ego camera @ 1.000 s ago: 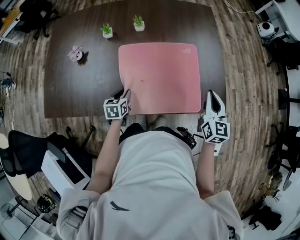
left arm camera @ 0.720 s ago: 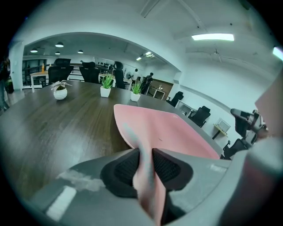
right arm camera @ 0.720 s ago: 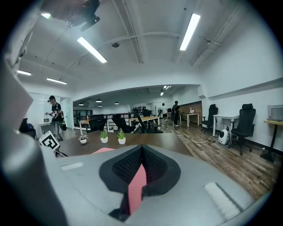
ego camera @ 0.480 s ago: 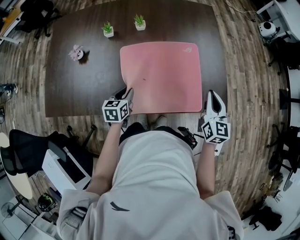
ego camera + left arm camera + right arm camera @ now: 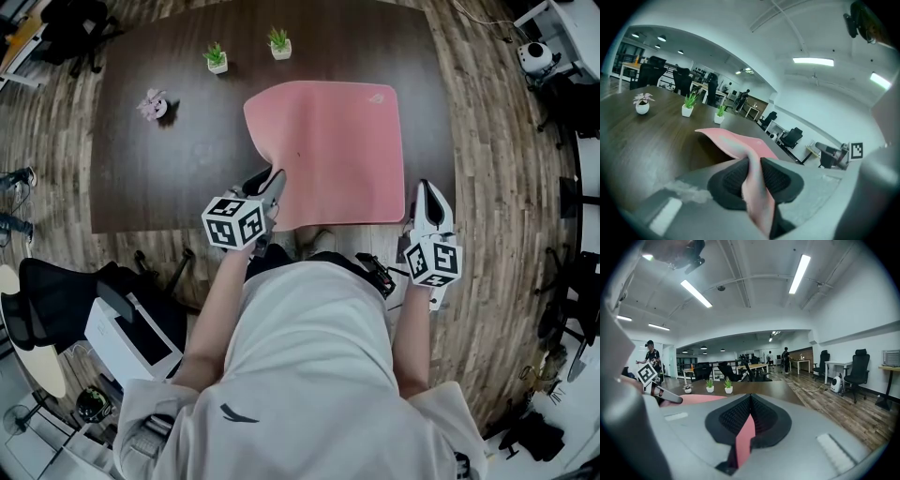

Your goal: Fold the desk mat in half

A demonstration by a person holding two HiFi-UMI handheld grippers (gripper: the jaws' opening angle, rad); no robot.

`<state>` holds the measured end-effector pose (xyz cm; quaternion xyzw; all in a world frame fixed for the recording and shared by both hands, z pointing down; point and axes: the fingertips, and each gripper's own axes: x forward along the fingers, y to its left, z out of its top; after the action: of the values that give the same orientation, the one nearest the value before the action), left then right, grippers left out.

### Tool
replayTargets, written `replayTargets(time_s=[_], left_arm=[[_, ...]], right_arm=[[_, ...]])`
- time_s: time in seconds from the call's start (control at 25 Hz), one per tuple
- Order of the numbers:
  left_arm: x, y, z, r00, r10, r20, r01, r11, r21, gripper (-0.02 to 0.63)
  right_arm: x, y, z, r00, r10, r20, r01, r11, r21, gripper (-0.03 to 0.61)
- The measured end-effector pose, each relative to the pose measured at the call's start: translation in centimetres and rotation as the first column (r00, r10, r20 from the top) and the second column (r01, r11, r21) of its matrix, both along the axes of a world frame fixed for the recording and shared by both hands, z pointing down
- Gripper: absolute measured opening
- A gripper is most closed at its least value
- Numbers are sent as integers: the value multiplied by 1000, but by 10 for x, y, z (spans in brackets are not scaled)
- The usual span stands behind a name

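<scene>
Pinching the desk mat (image 5: pixel 337 141): my left gripper (image 5: pixel 272 184), jaws just closing, holds 1 corner raised; my right gripper (image 5: pixel 428 193) clamps another.

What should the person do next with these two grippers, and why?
Probably raise the right gripper too. Both pinch near corners of the pink desk mat; the left gripper, whose jaws have just been closing on its corner, holds it lifted off the table, while the right corner lies low at the table's edge.

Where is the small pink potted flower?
Head view: the small pink potted flower stands on the dark wooden table, left of the pink rectangular desk mat.
</scene>
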<state>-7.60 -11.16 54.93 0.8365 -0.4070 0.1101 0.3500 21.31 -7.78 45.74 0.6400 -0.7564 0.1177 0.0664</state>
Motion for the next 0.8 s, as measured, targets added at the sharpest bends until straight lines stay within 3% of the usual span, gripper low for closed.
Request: replayTargets(time_s=[0.56, 0.8], left_arm=[[88, -7, -30, 980, 177, -93, -173, 984, 53, 92], [127, -19, -34, 964, 252, -82, -246, 967, 70, 92]], right_arm=[[23, 12, 0, 998, 59, 4, -59, 998, 0, 2], [39, 20, 1, 995, 97, 0, -97, 995, -9, 2]])
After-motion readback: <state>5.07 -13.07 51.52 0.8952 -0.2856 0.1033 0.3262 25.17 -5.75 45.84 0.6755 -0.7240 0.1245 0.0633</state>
